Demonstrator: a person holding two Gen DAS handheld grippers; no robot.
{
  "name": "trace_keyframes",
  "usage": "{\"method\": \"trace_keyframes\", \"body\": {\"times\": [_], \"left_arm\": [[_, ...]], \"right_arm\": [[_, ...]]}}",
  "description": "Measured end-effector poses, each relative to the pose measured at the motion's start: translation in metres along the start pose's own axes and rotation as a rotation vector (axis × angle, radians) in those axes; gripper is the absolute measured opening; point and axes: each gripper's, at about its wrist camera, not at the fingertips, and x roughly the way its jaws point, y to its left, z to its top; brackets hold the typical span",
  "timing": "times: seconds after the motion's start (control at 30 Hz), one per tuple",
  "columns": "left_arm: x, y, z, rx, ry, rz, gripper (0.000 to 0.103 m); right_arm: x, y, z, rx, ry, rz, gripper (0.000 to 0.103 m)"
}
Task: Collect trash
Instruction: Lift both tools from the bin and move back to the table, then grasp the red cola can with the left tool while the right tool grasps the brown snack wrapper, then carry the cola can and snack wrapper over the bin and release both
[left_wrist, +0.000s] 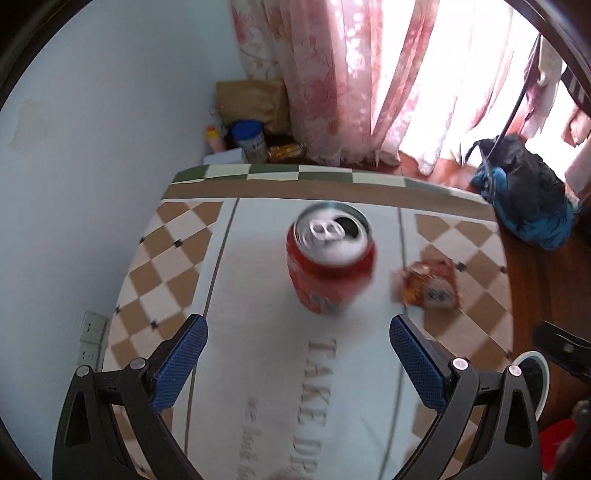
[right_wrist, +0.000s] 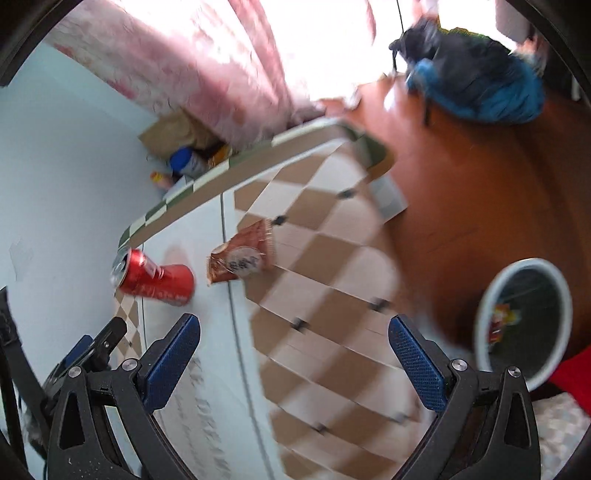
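Observation:
A red soda can (left_wrist: 330, 258) with an opened silver top stands upright on the table, just ahead of my left gripper (left_wrist: 298, 328), which is open and empty. An orange snack wrapper (left_wrist: 428, 283) lies flat to the can's right. In the right wrist view the can (right_wrist: 155, 278) and the wrapper (right_wrist: 242, 258) show ahead and to the left. My right gripper (right_wrist: 293, 328) is open and empty above the table's right side. A white-rimmed trash bin (right_wrist: 524, 317) stands on the floor to the right, with some wrappers inside.
The table (left_wrist: 177, 266) has a checkered cloth and stands against a pale wall. Jars and a paper bag (left_wrist: 251, 99) sit on the floor behind it under pink curtains. A blue and black backpack (left_wrist: 524, 192) lies on the wooden floor.

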Motion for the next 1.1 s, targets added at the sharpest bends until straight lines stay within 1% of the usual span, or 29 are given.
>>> {"method": "trace_keyframes", "body": {"times": [0.03, 0.1, 0.17, 0.27, 0.3, 0.33, 0.43, 0.5, 0.53, 0.6, 0.63, 0.67, 0.7, 0.73, 0.8, 0.93, 1.1], "left_arm": [[0.012, -0.002, 0.008, 0.017, 0.018, -0.014, 0.101], [0.027, -0.004, 0.017, 0.039, 0.04, -0.015, 0.101], [0.038, -0.01, 0.027, 0.071, 0.054, -0.026, 0.101], [0.05, -0.015, 0.036, 0.103, 0.042, -0.041, 0.1], [0.051, -0.016, 0.038, 0.11, 0.022, -0.048, 0.095], [0.046, -0.014, 0.04, 0.112, 0.001, -0.065, 0.074], [0.045, -0.009, 0.045, 0.117, -0.028, -0.054, 0.072], [0.046, -0.006, 0.047, 0.12, -0.045, -0.041, 0.072], [0.047, -0.004, 0.048, 0.124, -0.054, -0.029, 0.072], [0.044, 0.005, 0.046, 0.113, -0.074, -0.006, 0.072], [0.042, 0.007, 0.045, 0.109, -0.078, -0.004, 0.072], [0.04, 0.01, 0.044, 0.108, -0.085, 0.004, 0.072], [0.036, 0.013, 0.043, 0.107, -0.094, 0.013, 0.072], [0.033, 0.015, 0.041, 0.11, -0.104, 0.021, 0.072], [0.027, 0.019, 0.037, 0.111, -0.113, 0.033, 0.072], [0.009, 0.03, 0.025, 0.097, -0.126, 0.032, 0.072], [-0.02, 0.031, 0.009, 0.103, -0.156, 0.025, 0.073]], "right_arm": [[0.02, 0.009, 0.01, 0.005, 0.016, -0.009, 0.103], [0.043, 0.019, 0.021, 0.004, 0.028, -0.026, 0.101], [0.066, 0.029, 0.034, 0.003, 0.047, -0.038, 0.09], [0.091, 0.038, 0.047, -0.009, 0.076, -0.061, 0.09], [0.096, 0.04, 0.05, -0.012, 0.082, -0.062, 0.089], [0.102, 0.042, 0.052, -0.016, 0.088, -0.067, 0.088], [0.119, 0.051, 0.056, -0.04, 0.109, -0.077, 0.078], [0.122, 0.056, 0.055, -0.066, 0.101, -0.101, 0.074], [0.124, 0.062, 0.054, -0.091, 0.097, -0.101, 0.068], [0.127, 0.071, 0.053, -0.13, 0.09, -0.137, 0.062], [0.128, 0.074, 0.051, -0.155, 0.084, -0.159, 0.054], [0.128, 0.078, 0.049, -0.179, 0.076, -0.18, 0.035], [0.128, 0.081, 0.046, -0.208, 0.073, -0.197, 0.022], [0.128, 0.083, 0.043, -0.219, 0.074, -0.199, 0.015], [0.123, 0.081, 0.041, -0.226, 0.058, -0.189, 0.013], [0.1, 0.079, 0.032, -0.219, 0.012, -0.151, 0.011], [0.05, 0.074, 0.018, -0.219, -0.069, -0.11, 0.011]]}}
